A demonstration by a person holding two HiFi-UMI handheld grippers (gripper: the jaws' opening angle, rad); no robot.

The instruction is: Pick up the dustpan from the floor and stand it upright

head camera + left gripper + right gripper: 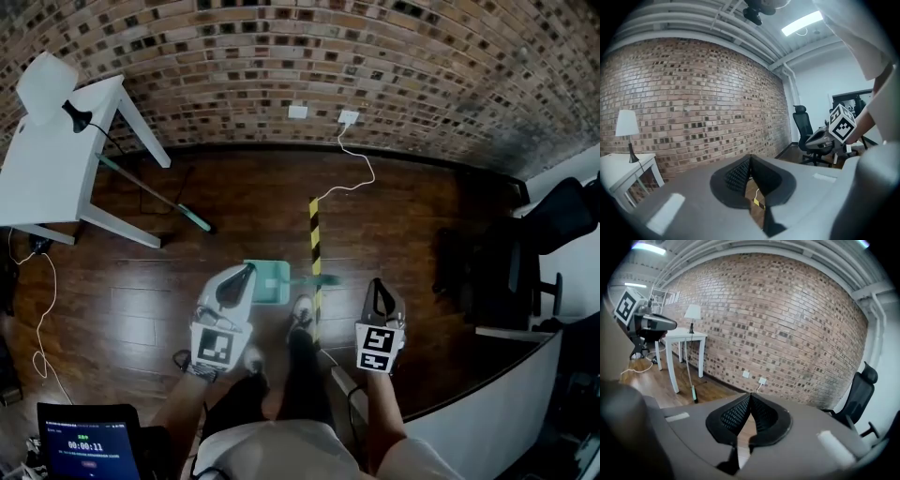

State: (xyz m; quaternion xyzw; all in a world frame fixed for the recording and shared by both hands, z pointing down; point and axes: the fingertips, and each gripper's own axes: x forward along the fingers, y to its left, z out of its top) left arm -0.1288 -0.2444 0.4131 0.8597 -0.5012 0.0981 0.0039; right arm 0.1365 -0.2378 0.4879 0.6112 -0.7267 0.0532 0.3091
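Fingers [736, 174] of left gripper [246, 274] pressed together, empty; right gripper [378, 286] likewise closed on nothing. Green dustpan [270, 281] on floor [412, 216] beside striped tape [314, 234], handle [305, 279] reaching across it. Judged light, stiff, smooth plastic, so grab the handle. White desk [56, 159] well away from tape.

Wall [394, 56] was rough matt brick, floor [412, 216] was glossy dark wood, dustpan [272, 277] was smooth teal plastic, table [47, 159] was smooth white, left gripper [750, 158] pads [735, 177] were ribbed matt black
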